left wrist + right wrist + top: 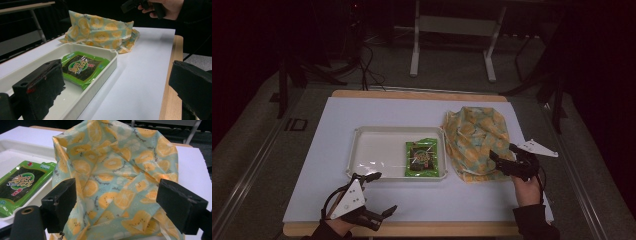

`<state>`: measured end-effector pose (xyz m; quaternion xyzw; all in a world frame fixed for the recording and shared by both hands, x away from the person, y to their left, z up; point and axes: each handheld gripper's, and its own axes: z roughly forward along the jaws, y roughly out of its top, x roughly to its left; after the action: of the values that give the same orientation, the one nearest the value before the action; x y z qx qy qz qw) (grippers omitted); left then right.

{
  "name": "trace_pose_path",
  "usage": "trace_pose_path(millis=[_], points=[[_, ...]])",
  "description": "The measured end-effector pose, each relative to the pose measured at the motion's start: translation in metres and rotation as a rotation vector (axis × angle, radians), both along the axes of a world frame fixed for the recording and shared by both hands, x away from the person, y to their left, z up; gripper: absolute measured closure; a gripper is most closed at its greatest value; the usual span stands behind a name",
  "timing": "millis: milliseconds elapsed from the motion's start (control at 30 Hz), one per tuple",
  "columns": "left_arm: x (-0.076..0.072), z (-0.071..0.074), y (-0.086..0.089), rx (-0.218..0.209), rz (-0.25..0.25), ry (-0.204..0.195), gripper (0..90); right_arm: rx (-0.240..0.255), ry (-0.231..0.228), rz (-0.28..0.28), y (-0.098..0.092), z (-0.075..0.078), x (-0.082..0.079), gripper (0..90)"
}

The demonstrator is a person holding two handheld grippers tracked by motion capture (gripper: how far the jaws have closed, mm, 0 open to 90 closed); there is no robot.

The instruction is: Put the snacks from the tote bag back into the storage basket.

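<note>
A cloth bag (474,137) printed with orange slices lies crumpled at the right of the table. My right gripper (502,151) is open at the bag's near right edge, and its jaws stand wide over the cloth (117,165). A green snack packet (422,158) lies flat in the right end of a white tray (362,150). My left gripper (383,192) is open near the table's front edge, just in front of the tray, with nothing between its jaws. In the left gripper view the packet (83,66) and the tray's wall (105,67) are close ahead, with the bag (100,32) behind them.
A white sheet (327,165) covers the table, and a wooden strip (412,229) shows along the front edge. Beyond the table stand white desk legs (414,55) and cables (369,65) on a dark floor.
</note>
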<state>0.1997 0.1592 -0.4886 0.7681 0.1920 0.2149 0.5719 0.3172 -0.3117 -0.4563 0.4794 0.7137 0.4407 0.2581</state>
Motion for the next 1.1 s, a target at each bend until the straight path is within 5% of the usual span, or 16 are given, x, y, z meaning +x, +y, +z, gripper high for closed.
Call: trace_pose_path(millis=[267, 533, 1100], points=[[0.000, 0.001, 0.001, -0.001, 0.000, -0.003, 0.4, -0.004, 0.009, -0.004, -0.004, -0.008, -0.008, 16.3], [0.000, 0.002, 0.003, -0.006, 0.011, -0.004, 0.4, -0.022, -0.060, -0.018, -0.003, -0.007, -0.014, 16.3], [0.000, 0.002, 0.004, -0.006, 0.015, -0.006, 0.4, -0.006, -0.076, -0.033, -0.007, -0.009, -0.013, 16.2]])
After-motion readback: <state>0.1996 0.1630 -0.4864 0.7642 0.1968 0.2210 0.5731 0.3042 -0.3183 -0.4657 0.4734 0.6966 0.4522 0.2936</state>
